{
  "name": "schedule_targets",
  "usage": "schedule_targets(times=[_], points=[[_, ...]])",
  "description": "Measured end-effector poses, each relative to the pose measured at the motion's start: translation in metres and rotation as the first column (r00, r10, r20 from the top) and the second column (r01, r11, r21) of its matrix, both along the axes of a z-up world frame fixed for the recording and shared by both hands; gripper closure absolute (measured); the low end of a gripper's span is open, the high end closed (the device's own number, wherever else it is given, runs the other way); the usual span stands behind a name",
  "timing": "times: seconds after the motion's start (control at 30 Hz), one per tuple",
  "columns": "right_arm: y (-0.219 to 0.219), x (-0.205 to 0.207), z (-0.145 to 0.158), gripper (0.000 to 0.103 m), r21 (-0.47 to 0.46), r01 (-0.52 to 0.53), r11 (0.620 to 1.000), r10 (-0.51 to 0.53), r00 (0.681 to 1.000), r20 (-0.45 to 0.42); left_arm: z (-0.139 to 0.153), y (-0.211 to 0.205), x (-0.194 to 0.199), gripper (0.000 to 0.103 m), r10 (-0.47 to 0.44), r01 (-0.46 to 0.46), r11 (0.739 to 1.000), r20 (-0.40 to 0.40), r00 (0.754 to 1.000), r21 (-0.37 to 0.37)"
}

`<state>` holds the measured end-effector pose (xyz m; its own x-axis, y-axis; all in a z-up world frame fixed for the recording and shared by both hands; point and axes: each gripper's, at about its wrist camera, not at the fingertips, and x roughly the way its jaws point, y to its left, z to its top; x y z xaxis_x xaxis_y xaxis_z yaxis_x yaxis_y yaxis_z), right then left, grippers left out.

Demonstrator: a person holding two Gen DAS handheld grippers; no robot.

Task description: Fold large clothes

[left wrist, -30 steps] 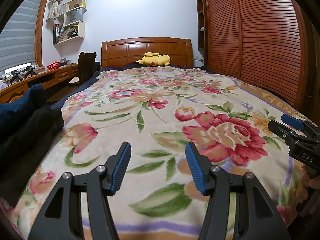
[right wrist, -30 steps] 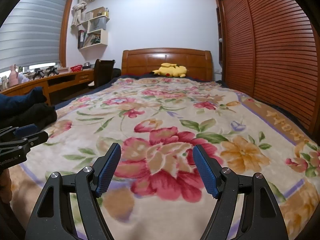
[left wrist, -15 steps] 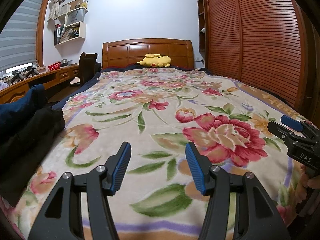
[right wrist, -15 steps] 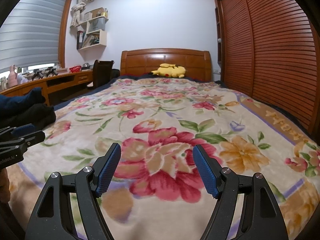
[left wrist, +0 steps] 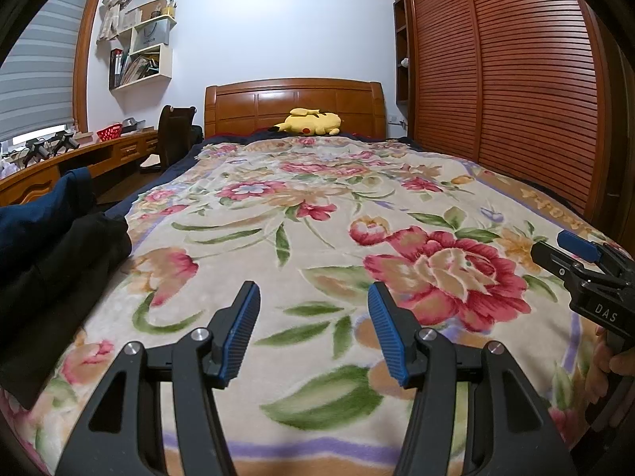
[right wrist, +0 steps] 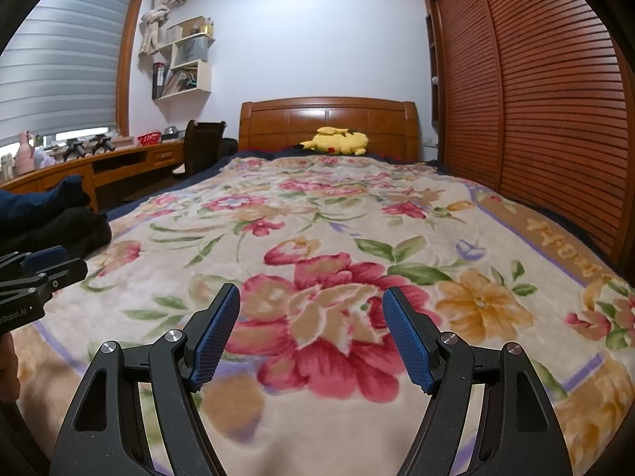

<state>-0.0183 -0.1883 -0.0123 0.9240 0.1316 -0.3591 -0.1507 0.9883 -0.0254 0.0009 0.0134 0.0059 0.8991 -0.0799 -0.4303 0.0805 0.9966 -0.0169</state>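
Left wrist view: at the far left a pile of dark clothes (left wrist: 51, 261), a navy piece on top of a black one, lies on the left edge of the bed, well apart from both tools. Beside it spreads the flowered blanket (left wrist: 317, 206), running back to the wooden headboard (left wrist: 293, 105), where a yellow plush toy (left wrist: 313, 122) lies. The left gripper (left wrist: 313, 331) hangs above the near end of the blanket, its 2 blue-padded fingers (left wrist: 240, 333) spread wide with nothing between them. At the right edge the right gripper (left wrist: 579, 254) shows from the side, held by a hand (left wrist: 613, 361). Right wrist view: the clothes (right wrist: 55, 222) sit at the left, and the right gripper (right wrist: 311, 335) is likewise released and empty over the blanket, with the slatted wardrobe doors (right wrist: 535, 91) at the right.
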Motion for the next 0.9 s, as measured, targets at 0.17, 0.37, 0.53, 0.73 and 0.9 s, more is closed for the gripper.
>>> schedule_targets(times=[0.17, 0.37, 0.53, 0.73, 0.9], points=[[0.0006, -0.0009, 0.0003, 0.027, 0.000, 0.001, 1.000, -0.001, 1.000, 0.001, 0.0002, 0.0006, 0.0002, 0.047, 0.000, 0.000, 1.000, 0.001, 1.000, 0.000], [0.0006, -0.0008, 0.0001, 0.027, 0.000, 0.001, 1.000, -0.001, 1.000, 0.001, -0.0008, -0.0003, -0.0003, 0.047, 0.000, 0.000, 1.000, 0.001, 1.000, 0.000], [0.0004, -0.0004, -0.0002, 0.027, 0.000, 0.000, 1.000, 0.000, 1.000, 0.001, -0.0001, 0.0007, 0.0002, 0.047, 0.001, -0.001, 1.000, 0.002, 1.000, -0.001], [0.0002, -0.0003, -0.0005, 0.027, 0.000, 0.000, 1.000, 0.000, 1.000, 0.001, -0.0003, 0.0006, 0.0001, 0.047, 0.000, 0.000, 1.000, 0.002, 1.000, 0.000], [-0.0003, 0.0000, -0.0009, 0.027, 0.001, 0.001, 1.000, -0.001, 1.000, 0.002, 0.0007, 0.0009, -0.0005, 0.047, 0.002, -0.002, 1.000, 0.003, 1.000, -0.001]])
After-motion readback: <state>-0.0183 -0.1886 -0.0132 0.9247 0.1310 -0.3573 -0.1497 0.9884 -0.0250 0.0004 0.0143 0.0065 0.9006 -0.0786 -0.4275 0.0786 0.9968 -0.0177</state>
